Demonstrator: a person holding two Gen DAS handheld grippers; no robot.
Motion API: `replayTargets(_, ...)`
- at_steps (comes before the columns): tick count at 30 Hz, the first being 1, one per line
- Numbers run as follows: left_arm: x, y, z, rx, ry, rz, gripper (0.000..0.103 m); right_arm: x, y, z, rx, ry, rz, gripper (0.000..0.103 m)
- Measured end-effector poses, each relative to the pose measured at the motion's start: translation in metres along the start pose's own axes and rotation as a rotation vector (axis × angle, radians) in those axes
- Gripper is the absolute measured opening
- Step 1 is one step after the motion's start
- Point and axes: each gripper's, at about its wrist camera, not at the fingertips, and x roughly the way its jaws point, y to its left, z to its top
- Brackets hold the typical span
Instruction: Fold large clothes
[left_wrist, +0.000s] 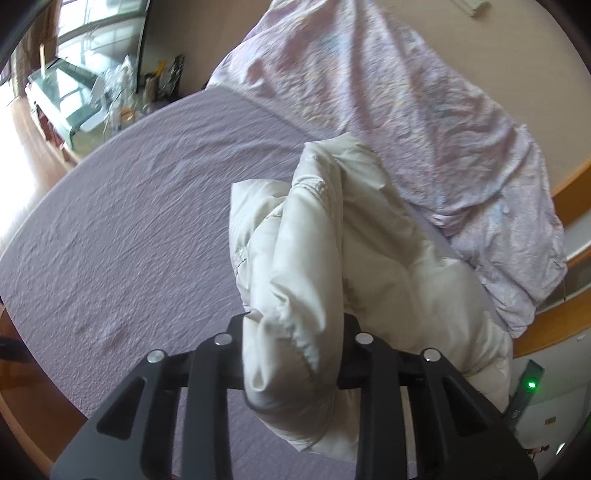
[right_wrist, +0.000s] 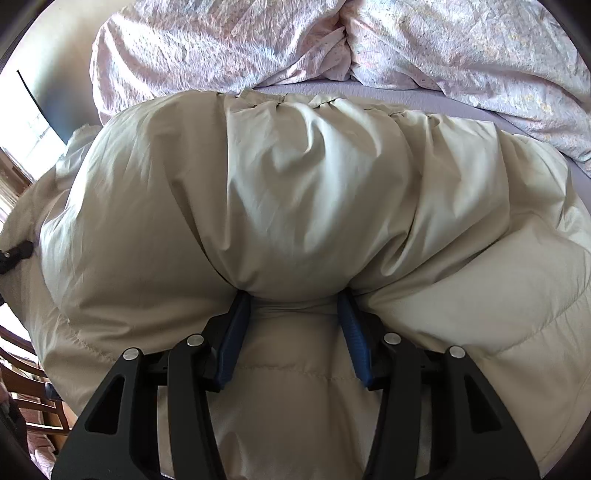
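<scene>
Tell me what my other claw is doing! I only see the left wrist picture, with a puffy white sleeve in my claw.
Observer: Your right claw is clamped on a fat fold of the same cream puffy jacket.
Operator: What colour are its pads?
Observer: Blue pads, pressing into the fabric on both sides.
Operator: Is there anything on the jacket I can't see?
Observer: Yes, a small black toggle sits at its left edge.
Operator: What's behind the jacket there?
Observer: A crumpled pink floral duvet, lying on the lilac sheet.
</scene>
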Motion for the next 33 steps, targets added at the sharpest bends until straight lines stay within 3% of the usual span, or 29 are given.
replayTargets(8, -0.04, -0.051, 0.003, 0.085, -0.066, -0.116, 0.025, -0.001, -0.004, 0.0, 0.017, 0.004, 0.01, 0.05)
replayTargets(17, -0.072, -0.14, -0.017, 0.247, -0.104, -0.211, 0.025, -0.015, -0.019, 0.005, 0.01, 0.043, 0.036, 0.053)
replayTargets(22, -0.079, -0.183, -0.038, 0.313, -0.108, -0.257, 0.025, -0.046, -0.054, -0.001, 0.047, -0.019, 0.072, 0.053)
replayTargets(33, -0.056, -0.277, -0.098, 0.432, -0.06, -0.318, 0.025, -0.095, -0.149, -0.022, 0.127, -0.112, 0.011, 0.053)
